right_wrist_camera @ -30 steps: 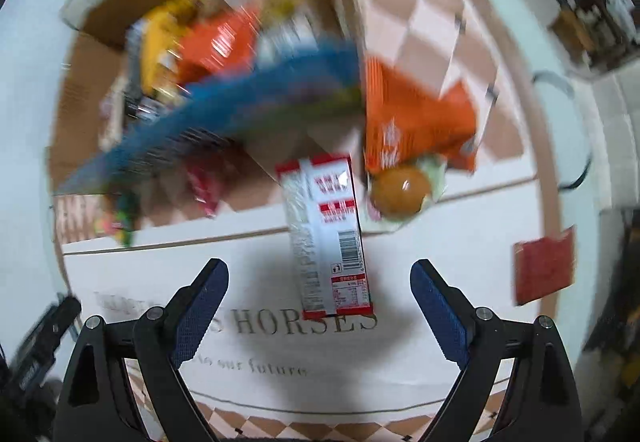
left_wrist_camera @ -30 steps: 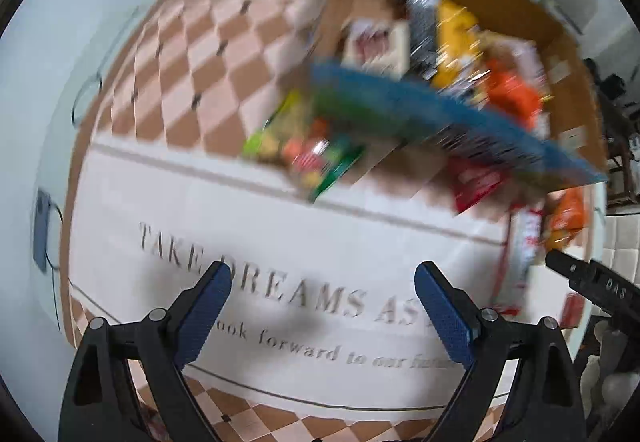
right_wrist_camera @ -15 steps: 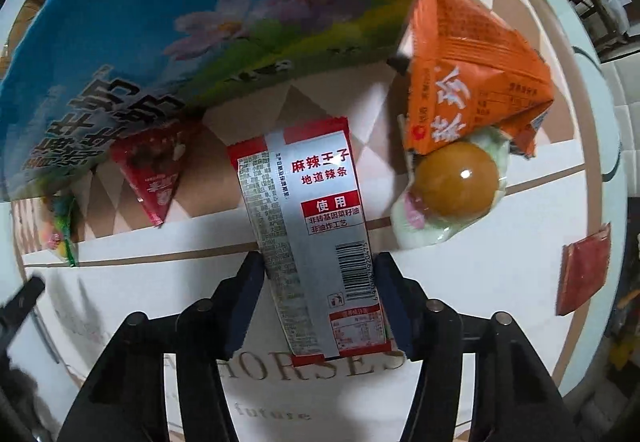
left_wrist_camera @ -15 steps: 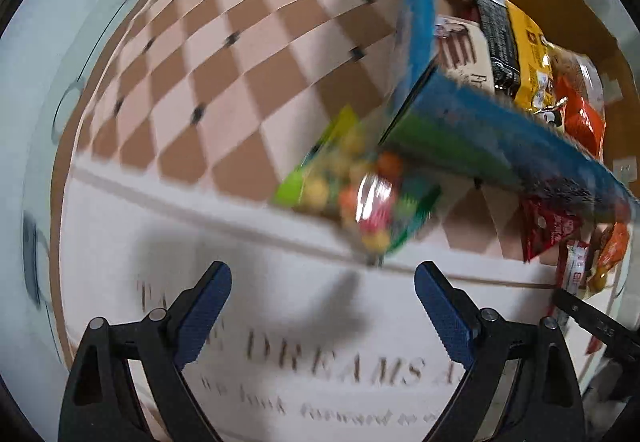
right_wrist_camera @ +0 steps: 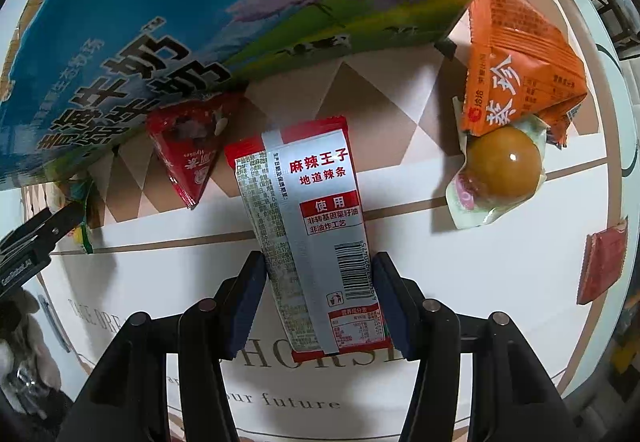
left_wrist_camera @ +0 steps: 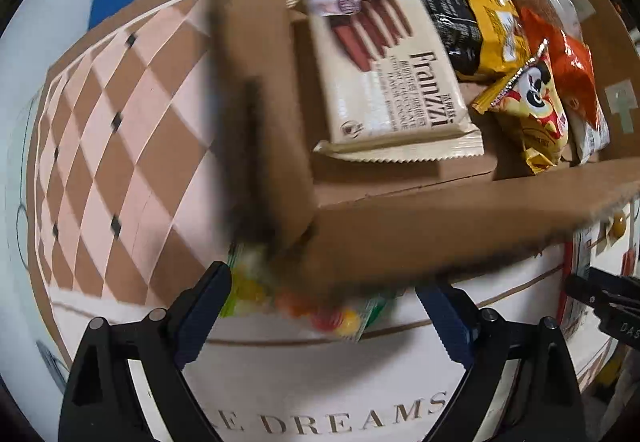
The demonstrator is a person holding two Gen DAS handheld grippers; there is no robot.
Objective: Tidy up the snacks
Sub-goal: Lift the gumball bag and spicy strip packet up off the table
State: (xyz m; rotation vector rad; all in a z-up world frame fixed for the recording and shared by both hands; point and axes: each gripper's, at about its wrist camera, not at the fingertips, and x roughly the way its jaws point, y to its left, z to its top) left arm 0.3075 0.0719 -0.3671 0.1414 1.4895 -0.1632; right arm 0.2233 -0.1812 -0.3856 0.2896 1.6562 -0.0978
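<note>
Presently, your right claw point(right_wrist_camera: 318, 306) grips the red-and-silver snack packet point(right_wrist_camera: 308, 226) by its near end, pads on both long edges; its long axis runs straight ahead toward the cardboard box point(right_wrist_camera: 208, 22), whose wall stands just beyond its far tip. Your left claw point(left_wrist_camera: 324, 306) hangs open and empty over the candy bag point(left_wrist_camera: 288, 298) at the box's corner. Loose on the surface: red triangular packet point(right_wrist_camera: 188, 158), orange packet point(right_wrist_camera: 516, 82), wrapped egg point(right_wrist_camera: 502, 166).
</note>
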